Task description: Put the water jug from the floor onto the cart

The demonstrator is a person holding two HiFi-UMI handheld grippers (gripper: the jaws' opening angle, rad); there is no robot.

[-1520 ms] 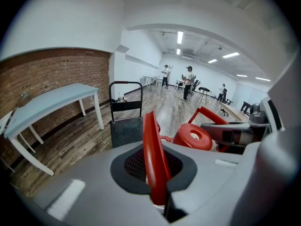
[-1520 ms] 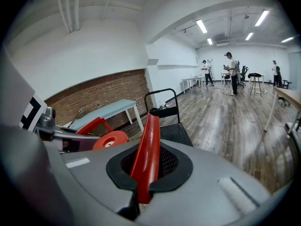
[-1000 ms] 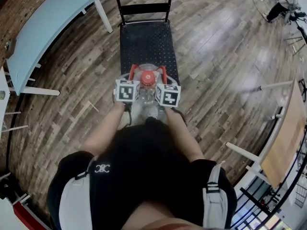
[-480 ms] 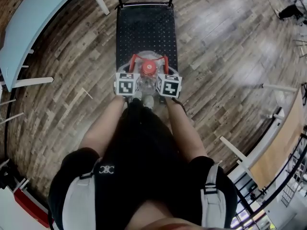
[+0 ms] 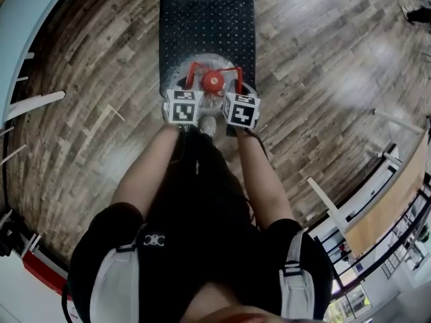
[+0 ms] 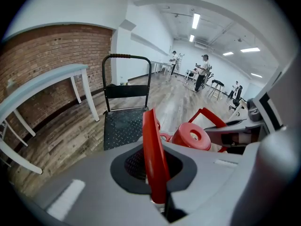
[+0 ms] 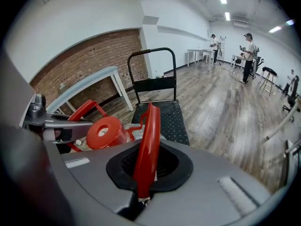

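Water jug (image 5: pixel 213 81) lowered closer to near end of cart (image 5: pixel 202 19)

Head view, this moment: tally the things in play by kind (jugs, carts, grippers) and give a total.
water jug: 1
cart: 1
grippers: 2, the left gripper and the right gripper, both shut on the water jug
Total: 4
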